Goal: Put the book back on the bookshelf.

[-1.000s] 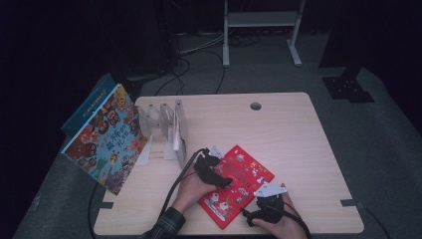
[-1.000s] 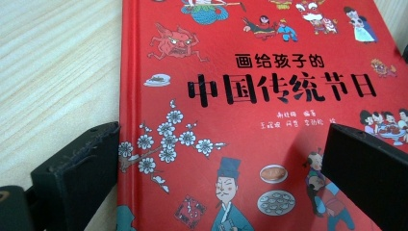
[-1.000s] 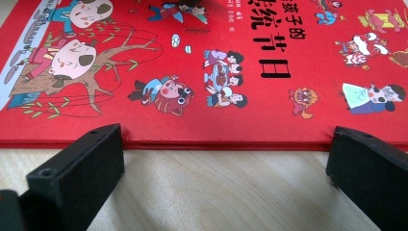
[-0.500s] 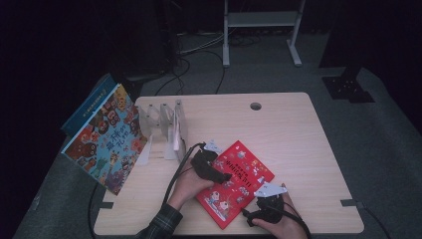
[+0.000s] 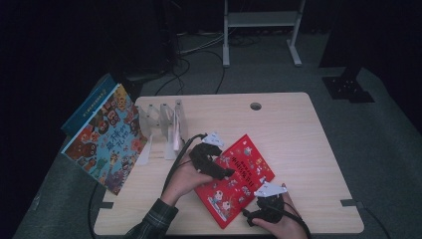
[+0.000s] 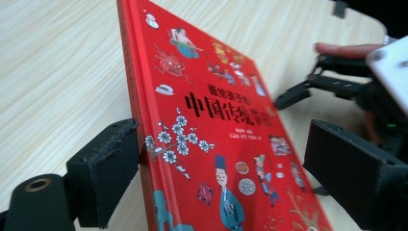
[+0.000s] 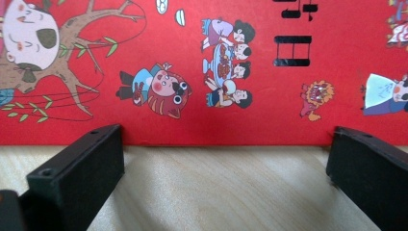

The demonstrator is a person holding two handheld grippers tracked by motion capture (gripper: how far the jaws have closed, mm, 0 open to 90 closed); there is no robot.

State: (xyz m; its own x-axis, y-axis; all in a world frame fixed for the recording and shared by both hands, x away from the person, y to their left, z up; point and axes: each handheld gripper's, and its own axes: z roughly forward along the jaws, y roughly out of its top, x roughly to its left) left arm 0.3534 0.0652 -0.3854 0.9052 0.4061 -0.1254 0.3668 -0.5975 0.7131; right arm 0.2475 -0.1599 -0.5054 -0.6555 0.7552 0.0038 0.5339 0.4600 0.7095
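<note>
While the red picture book (image 5: 234, 179) lies on the worktop (image 5: 298, 134), its spine edge tilted up between the closing, still apart fingers of the left gripper (image 5: 224, 173), the right gripper (image 5: 256, 217) waits open at the near edge, so standing it in the clear rack (image 5: 161, 124) remains.

1. I see one red picture book (image 5: 234, 179) — a thin hardcover whose cover carries black Chinese title characters and small cartoon figures, blossoms and dishes.
2. It is closed, cover up, turned diagonally on the wooden table's near-right part.
3. In the left gripper view its spine edge (image 6: 139, 120) is raised off the wood — the book sits tilted.
4. In the right gripper view its lower edge (image 7: 226, 143) meets the tabletop.
</note>
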